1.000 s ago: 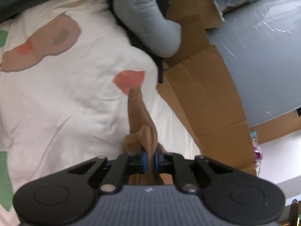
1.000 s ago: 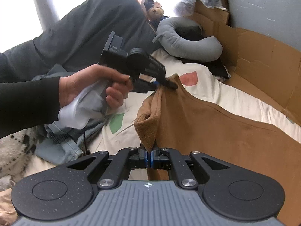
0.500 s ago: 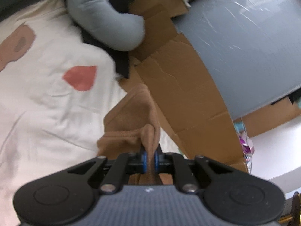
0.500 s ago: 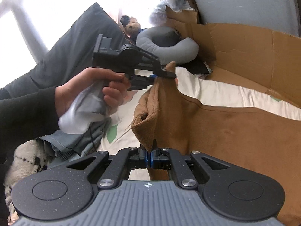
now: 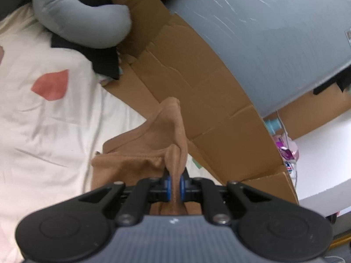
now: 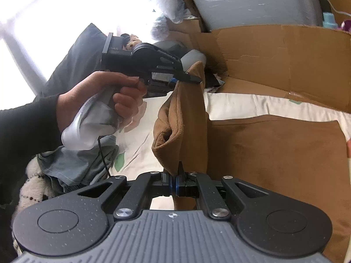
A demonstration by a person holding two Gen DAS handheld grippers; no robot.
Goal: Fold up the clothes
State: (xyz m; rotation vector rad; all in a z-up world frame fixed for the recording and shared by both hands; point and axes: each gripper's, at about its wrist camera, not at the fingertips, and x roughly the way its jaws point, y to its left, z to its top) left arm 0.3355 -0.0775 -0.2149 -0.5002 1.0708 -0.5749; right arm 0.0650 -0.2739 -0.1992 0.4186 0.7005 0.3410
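A brown fleece garment point(image 6: 274, 153) lies spread over a white patterned bed sheet point(image 5: 43, 131). One edge of it is lifted off the bed. My left gripper point(image 5: 174, 185) is shut on a bunched fold of the brown garment point(image 5: 153, 144). From the right wrist view, the left gripper point(image 6: 188, 77) shows in a person's hand point(image 6: 105, 100), pinching the raised corner. My right gripper point(image 6: 176, 186) is shut on the near end of that same lifted edge, where the cloth rolls into a cuff-like tube.
Flattened cardboard point(image 5: 197, 83) lines the bed's right side against a grey wall panel point(image 5: 274, 39). A grey curved pillow point(image 5: 76, 19) lies at the head of the bed. Crumpled denim and other clothes point(image 6: 74, 164) sit at the left beside a dark pillow point(image 6: 74, 65).
Both grippers have carried the lifted brown edge to the right, toward the cardboard. The left wrist view has swung from the sheet to the cardboard and wall. Both stay shut on the cloth.
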